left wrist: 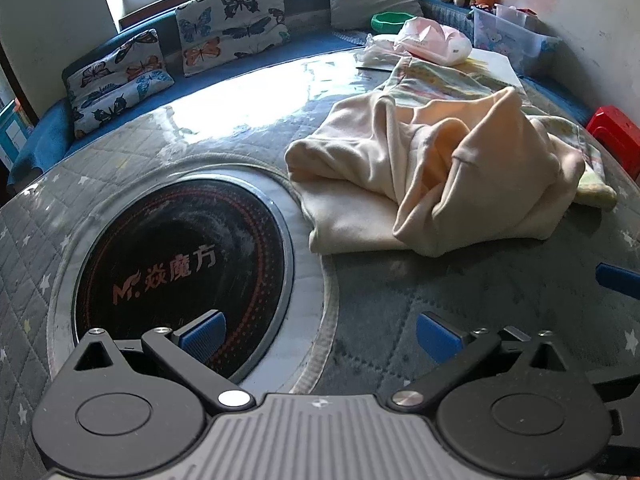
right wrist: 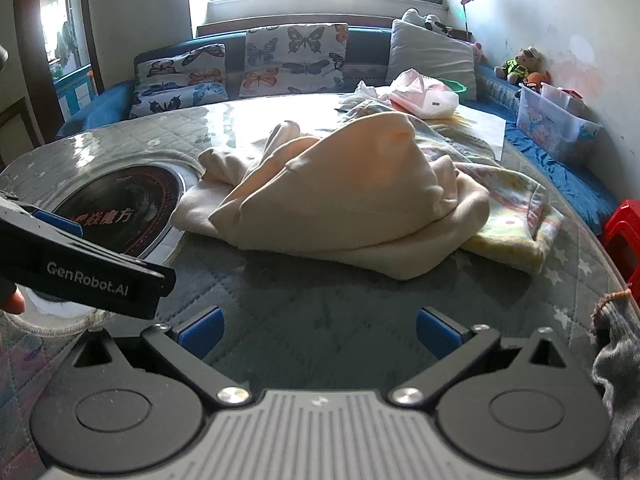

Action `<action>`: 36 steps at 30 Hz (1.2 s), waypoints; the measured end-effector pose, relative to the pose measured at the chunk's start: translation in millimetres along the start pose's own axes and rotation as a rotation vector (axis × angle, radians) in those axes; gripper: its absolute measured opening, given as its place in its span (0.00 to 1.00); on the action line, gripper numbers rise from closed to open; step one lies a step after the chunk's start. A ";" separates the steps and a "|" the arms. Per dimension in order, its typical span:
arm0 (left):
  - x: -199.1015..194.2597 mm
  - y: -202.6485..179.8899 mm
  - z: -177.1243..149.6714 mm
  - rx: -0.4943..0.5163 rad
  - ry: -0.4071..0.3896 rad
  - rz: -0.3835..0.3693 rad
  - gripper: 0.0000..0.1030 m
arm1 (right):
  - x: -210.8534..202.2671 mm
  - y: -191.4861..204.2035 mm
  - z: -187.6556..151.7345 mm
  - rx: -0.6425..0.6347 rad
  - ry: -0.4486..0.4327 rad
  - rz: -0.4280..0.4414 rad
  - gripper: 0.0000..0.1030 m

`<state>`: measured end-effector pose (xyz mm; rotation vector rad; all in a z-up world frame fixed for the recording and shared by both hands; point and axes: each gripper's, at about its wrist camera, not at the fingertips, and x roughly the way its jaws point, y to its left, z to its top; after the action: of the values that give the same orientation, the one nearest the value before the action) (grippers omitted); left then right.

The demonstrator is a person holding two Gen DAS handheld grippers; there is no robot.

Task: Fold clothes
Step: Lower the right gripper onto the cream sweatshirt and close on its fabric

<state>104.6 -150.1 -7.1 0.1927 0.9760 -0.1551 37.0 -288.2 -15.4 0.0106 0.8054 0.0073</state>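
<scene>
A crumpled cream garment lies heaped on the round quilted table, partly over a pastel patterned cloth. In the right wrist view the cream garment sits ahead of centre with the patterned cloth under its right side. My left gripper is open and empty, low over the table short of the garment. My right gripper is open and empty, also short of the garment. The left gripper's body shows at the left of the right wrist view.
A black round cooktop is set into the table at the left. A pink and white bag and white sheet lie at the far side. A blue sofa with butterfly cushions curves behind. A red stool stands at right.
</scene>
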 end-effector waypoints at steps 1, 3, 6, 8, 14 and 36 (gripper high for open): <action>1.0 0.1 2.3 -0.002 -0.002 0.000 1.00 | 1.2 -0.7 1.4 0.001 -0.001 -0.001 1.00; 2.6 0.4 7.0 -0.005 -0.010 0.001 1.00 | 2.9 -2.3 5.1 0.005 -0.003 -0.001 1.00; 4.4 0.5 15.2 -0.001 -0.027 0.000 1.00 | 7.0 -4.6 12.7 0.006 -0.008 -0.003 0.99; 5.8 0.9 20.4 -0.001 -0.031 0.000 1.00 | 9.9 -5.6 17.1 0.005 -0.009 -0.003 0.98; 9.7 1.6 37.5 0.001 -0.050 -0.005 1.00 | 17.2 -8.4 29.1 0.010 -0.015 -0.001 0.95; 52.5 -3.1 85.9 0.005 -0.024 -0.041 0.76 | 29.2 -31.4 69.6 0.094 -0.052 -0.012 0.73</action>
<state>202.1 -175.3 -4.3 0.1754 0.9557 -0.1972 107.5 -319.8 11.3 0.0946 0.7532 -0.0423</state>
